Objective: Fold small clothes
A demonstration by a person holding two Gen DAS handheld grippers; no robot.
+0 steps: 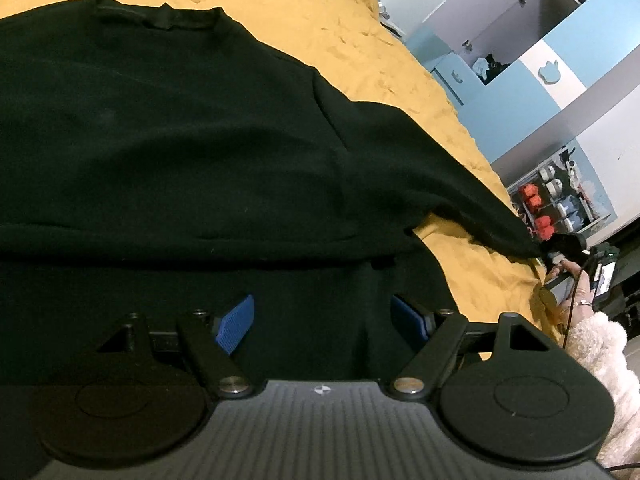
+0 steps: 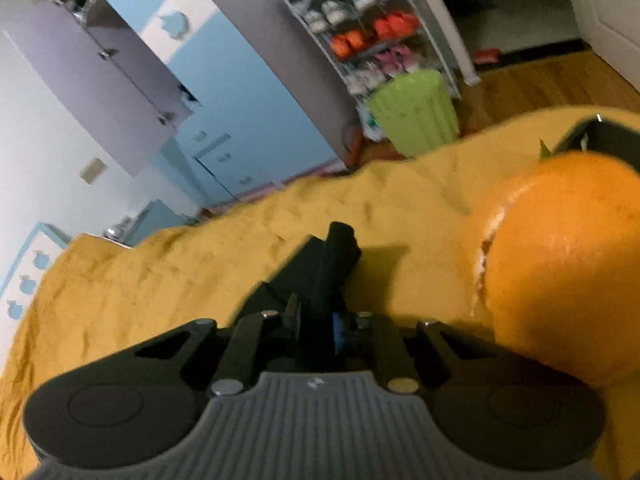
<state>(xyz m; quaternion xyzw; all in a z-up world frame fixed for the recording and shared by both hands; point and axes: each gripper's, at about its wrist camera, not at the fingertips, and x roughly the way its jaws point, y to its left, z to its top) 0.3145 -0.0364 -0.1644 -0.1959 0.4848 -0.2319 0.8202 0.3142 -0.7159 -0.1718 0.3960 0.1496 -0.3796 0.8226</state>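
Over the yellow bedspread (image 1: 304,8), right gripper (image 2: 320,320) jaws clamp the black shirt (image 1: 168,128) sleeve; left gripper (image 1: 322,320) jaws apart.

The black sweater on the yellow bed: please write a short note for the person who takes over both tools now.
Left tool: open, low over the hem part of the black sweater, blue pads apart, nothing gripped.
Right tool: shut on the end of the sweater's sleeve, pulling it out to the side.
The sweater lies spread on the yellow bedcover, collar at the far end.
A large orange fruit-shaped thing sits on the bed close beside the right tool.
Done: garment laid out, one sleeve caught.
Left: no fold shows yet; probably bring the sleeve across the body, then fold the rest.
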